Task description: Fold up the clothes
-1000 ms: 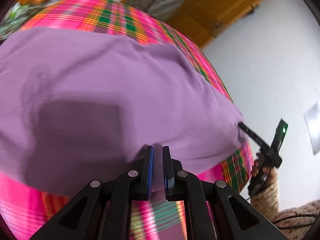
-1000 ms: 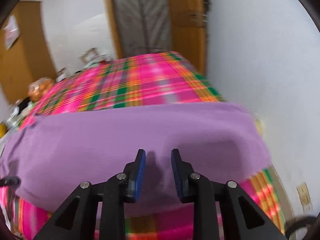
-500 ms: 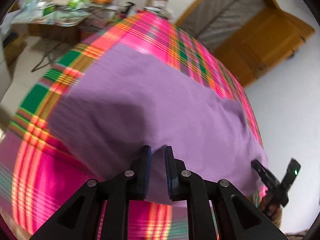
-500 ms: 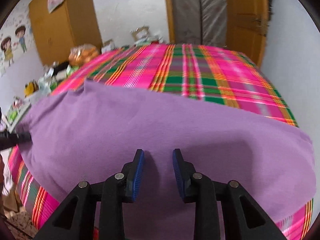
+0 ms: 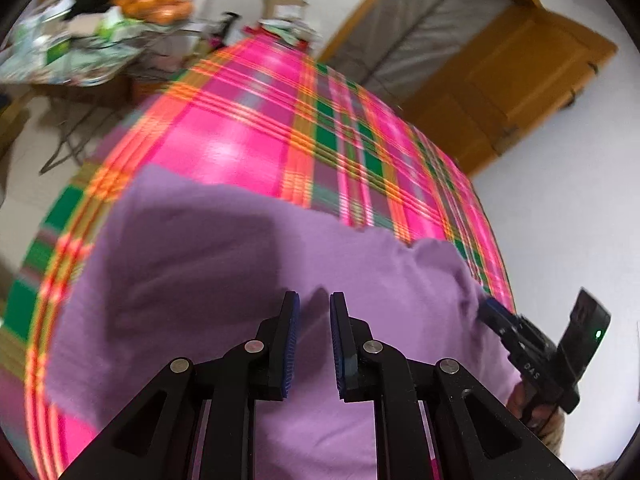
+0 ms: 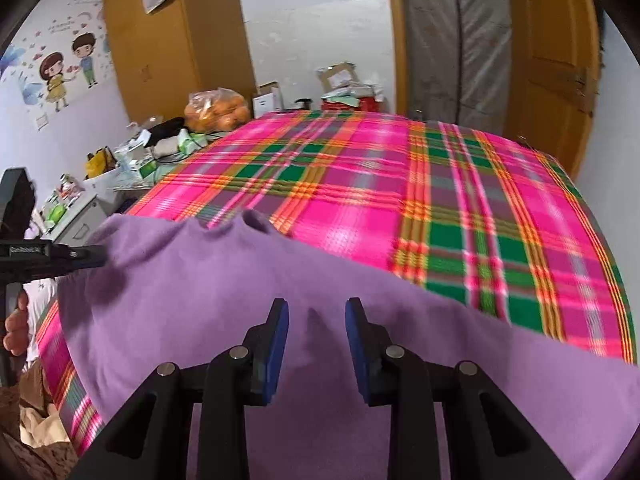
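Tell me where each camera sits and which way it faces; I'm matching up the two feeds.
Left wrist: rides the left gripper, looking down across the purple cloth garment; right gripper and a hand show at right.
Right wrist: rides the right gripper, looking along the pink plaid bed cover; left gripper shows at left.
Shared: garment, cover, orange bag.

Plaid bedspread (image 6: 460, 200); bagged oranges (image 6: 218, 110); wooden door (image 6: 556, 60).

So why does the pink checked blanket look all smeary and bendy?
Left wrist view: the pink plaid blanket smears at its left edge from motion blur, and the fisheye lens bulges it. Right wrist view: sharper, stripes still curved; the purple cloth carries a dark shadow.
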A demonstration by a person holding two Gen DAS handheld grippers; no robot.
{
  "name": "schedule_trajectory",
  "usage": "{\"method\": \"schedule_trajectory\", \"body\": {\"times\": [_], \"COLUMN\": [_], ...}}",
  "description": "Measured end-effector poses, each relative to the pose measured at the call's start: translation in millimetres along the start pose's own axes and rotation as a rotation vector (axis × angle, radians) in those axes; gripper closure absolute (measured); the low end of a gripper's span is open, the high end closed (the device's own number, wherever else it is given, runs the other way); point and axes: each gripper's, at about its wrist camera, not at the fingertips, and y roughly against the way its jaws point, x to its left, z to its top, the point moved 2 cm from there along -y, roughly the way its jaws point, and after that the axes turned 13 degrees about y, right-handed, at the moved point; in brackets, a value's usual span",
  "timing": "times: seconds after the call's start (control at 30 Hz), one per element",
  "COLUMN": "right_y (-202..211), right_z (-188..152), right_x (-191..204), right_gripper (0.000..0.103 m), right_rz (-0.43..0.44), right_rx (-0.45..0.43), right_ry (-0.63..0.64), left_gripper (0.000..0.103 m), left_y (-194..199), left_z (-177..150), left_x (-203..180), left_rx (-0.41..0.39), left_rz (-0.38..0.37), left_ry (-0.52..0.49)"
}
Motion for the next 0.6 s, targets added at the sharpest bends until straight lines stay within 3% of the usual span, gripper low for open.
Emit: {"method": "schedule_trajectory", "body": {"times": [0.1,0.23,0.3,0.47,0.6], "right_y": [-14.8,-41.6,-54.1,-73.2,-64.3], "right_z": [10.4,20.0,22.2,25.1,33.9], "right_x": [7.5,6.7,3.4,-8.3,-12.8], "right_gripper": [0.073,0.073,0.073,0.069,0.069], "right_rz": [0.044,0.019,0.001,0.003,0.024], "right_rx": [0.003,0.042,0.072,0.113,0.072], "right_ry": [0.020,0.033,0.026,-0.004,-0.013], "left_gripper": [0.088,0.089,0.088,0.088,0.088], "left_y": [-22.0,-44.3,-45.3,-45.2,-49.1], "left_z": [4.9,20.5,31.6,46.4,53.8], "left_x": [-11.1,-5.6,0.1,11.0,11.6], "left_rx": [0.039,0.032,0.036,0.012,0.021], "left_rz": [0.015,0.104,0.063,0.056,0.028], "left_ry": [-0.040,-0.056,-0.003,0.051,0.077]}}
